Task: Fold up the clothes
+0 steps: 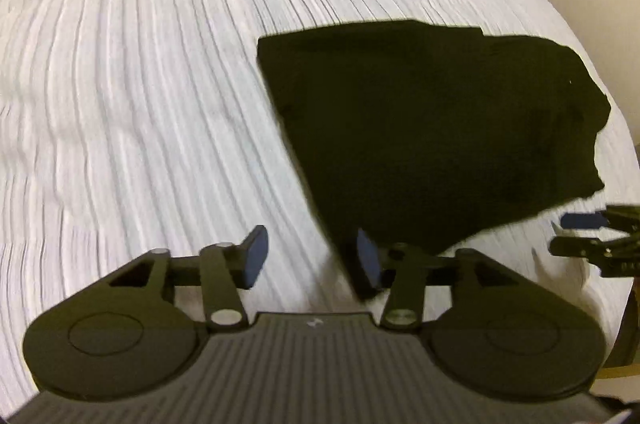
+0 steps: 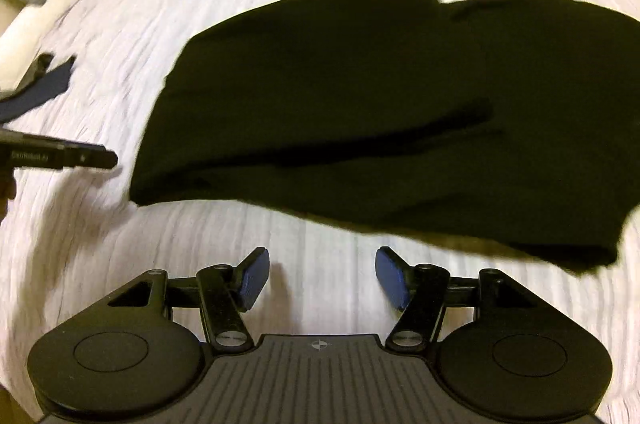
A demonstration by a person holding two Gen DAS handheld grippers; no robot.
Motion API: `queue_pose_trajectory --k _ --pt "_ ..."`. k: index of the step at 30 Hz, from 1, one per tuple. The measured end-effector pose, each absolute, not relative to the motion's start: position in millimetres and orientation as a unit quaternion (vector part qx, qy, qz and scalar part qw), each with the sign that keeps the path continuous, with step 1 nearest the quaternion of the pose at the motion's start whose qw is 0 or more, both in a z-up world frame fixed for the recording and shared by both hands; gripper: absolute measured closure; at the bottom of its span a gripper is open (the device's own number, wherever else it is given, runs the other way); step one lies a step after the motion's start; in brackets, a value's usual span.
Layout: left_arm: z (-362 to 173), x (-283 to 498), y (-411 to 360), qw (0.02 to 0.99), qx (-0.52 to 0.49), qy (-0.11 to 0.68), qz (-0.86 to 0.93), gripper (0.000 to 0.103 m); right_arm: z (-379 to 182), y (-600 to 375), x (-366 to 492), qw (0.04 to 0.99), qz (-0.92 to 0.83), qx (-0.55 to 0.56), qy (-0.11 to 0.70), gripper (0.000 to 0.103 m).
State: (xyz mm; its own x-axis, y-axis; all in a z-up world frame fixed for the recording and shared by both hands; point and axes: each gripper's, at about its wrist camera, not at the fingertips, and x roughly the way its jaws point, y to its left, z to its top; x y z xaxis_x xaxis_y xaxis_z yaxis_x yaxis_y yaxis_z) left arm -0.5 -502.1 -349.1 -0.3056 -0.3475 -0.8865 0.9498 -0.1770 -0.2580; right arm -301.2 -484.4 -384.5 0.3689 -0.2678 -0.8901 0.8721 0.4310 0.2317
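Fabric ahead of both grippers is one black folded cloth garment [image 2: 360, 112], lying flat on the white ribbed bedspread [image 1: 140, 84], just beyond the fingertips. The left gripper [image 1: 310, 258] stands partly open and empty, its right pad at the cloth's near corner. The right gripper [image 2: 322, 278] stands wide and empty, just short of the near hem. For the next fold, I would pinch both near corners together, through all layers, and carry them evenly. Counted: one garment, two grippers, one bedspread.
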Motion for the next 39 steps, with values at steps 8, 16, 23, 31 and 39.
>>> queue_pose_trajectory --k 8,16,23,31,39 --pt "-331 -45 -534 0.462 0.371 0.352 -0.724 0.056 -365 -554 -359 0.717 -0.454 0.445 0.285 0.04" --pt "-343 -106 -542 0.418 0.409 0.32 -0.745 0.056 -413 -635 -355 0.692 -0.448 0.491 0.282 0.04" --pt "-355 -125 -533 0.4 0.434 0.327 -0.738 0.056 -419 -644 -341 0.703 -0.409 0.467 0.347 0.081" --pt "-349 -117 -526 0.403 0.435 0.324 -0.737 0.056 -410 -645 -386 0.677 -0.46 0.483 0.312 0.103" --pt "-337 -51 -515 0.431 0.483 0.239 -0.723 0.05 -372 -612 -362 0.725 -0.448 0.401 0.334 0.043"
